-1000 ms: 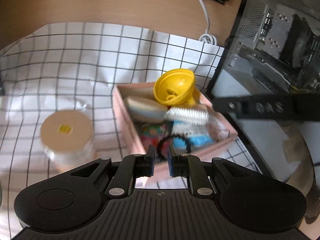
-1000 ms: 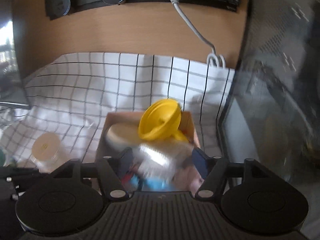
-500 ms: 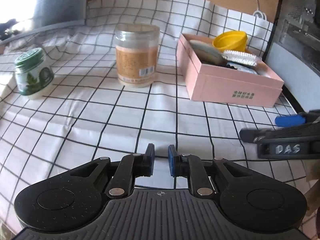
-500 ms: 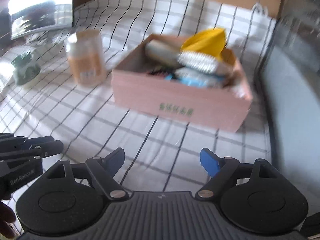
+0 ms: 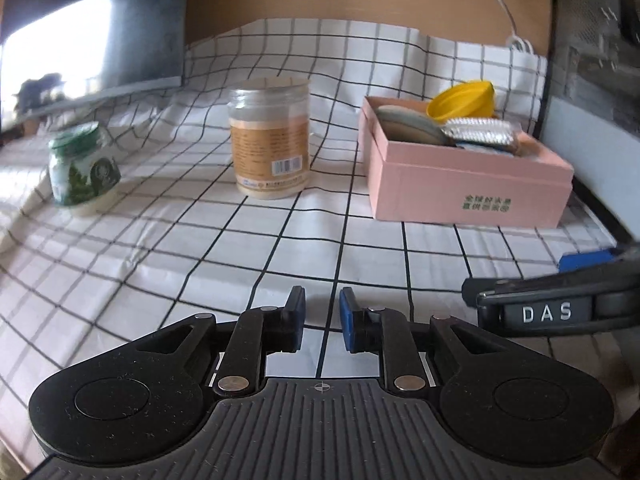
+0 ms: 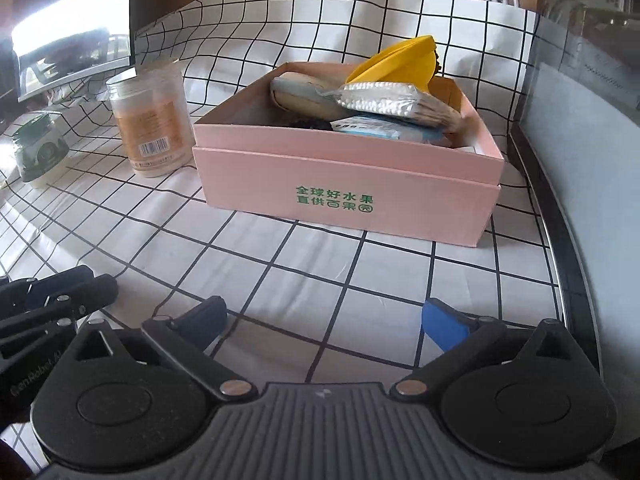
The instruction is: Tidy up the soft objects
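A pink box (image 6: 344, 184) stands on the checked cloth, also in the left wrist view (image 5: 468, 192). It holds a yellow funnel (image 6: 394, 66), a pack of cotton swabs (image 6: 384, 98), a beige pad (image 6: 304, 96) and a blue-white packet (image 6: 384, 128). My left gripper (image 5: 322, 318) is low over the cloth in front of the box, jaws nearly together with a narrow gap, holding nothing. My right gripper (image 6: 324, 320) is wide open and empty, in front of the box. Its arm shows at the right of the left wrist view (image 5: 552, 308).
A clear jar with an orange label (image 5: 272, 140) stands left of the box. A green-lidded jar (image 5: 82, 168) stands further left. A monitor (image 5: 92, 40) is at the back left. A computer case (image 6: 592, 100) borders the cloth on the right.
Both grippers have pulled back from above the box to low over the front cloth. The black hair tie between my left fingers a second ago is gone from them.
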`<action>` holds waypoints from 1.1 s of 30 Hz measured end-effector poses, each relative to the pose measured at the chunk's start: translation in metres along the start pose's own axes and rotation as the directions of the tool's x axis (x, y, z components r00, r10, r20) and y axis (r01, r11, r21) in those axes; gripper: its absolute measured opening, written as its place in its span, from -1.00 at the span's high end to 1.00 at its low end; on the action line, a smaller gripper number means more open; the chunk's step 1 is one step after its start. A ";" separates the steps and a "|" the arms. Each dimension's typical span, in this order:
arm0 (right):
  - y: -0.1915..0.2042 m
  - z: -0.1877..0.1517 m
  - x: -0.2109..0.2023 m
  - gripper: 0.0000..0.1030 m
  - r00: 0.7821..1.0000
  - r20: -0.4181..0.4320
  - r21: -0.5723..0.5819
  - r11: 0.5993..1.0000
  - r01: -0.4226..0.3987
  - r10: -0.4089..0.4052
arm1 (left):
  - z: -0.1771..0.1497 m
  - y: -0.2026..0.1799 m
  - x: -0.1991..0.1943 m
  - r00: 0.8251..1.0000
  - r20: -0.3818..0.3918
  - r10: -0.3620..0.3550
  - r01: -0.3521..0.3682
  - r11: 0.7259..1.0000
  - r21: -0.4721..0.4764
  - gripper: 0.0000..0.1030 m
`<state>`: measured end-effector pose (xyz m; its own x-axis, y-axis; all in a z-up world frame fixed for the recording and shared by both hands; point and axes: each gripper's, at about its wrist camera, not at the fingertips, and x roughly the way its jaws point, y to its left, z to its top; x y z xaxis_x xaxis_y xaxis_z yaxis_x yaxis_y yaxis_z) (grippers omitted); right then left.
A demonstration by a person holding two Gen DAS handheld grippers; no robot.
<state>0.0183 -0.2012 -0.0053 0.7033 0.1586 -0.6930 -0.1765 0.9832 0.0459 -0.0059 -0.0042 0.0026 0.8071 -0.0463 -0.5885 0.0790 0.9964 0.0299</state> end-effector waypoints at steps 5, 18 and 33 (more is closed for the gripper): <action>0.002 0.000 0.001 -1.00 1.000 0.015 -0.003 1.000 0.000 0.000 | 0.001 0.001 0.001 1.000 -0.001 -0.014 0.014 1.000 -0.023 0.60; 0.005 -0.005 0.002 -1.00 0.997 0.076 -0.014 1.000 -0.012 0.013 | 0.000 0.002 0.001 1.000 0.002 -0.023 0.023 0.999 -0.044 0.59; 0.005 -0.005 0.003 -1.00 0.997 0.076 -0.014 1.000 -0.013 0.014 | 0.000 0.003 0.000 1.000 0.002 -0.027 0.027 0.999 -0.044 0.59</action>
<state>0.0161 -0.1967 -0.0104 0.7511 0.1784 -0.6357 -0.1949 0.9798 0.0447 -0.0053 -0.0011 0.0024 0.8056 -0.0735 -0.5879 0.0750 0.9969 -0.0218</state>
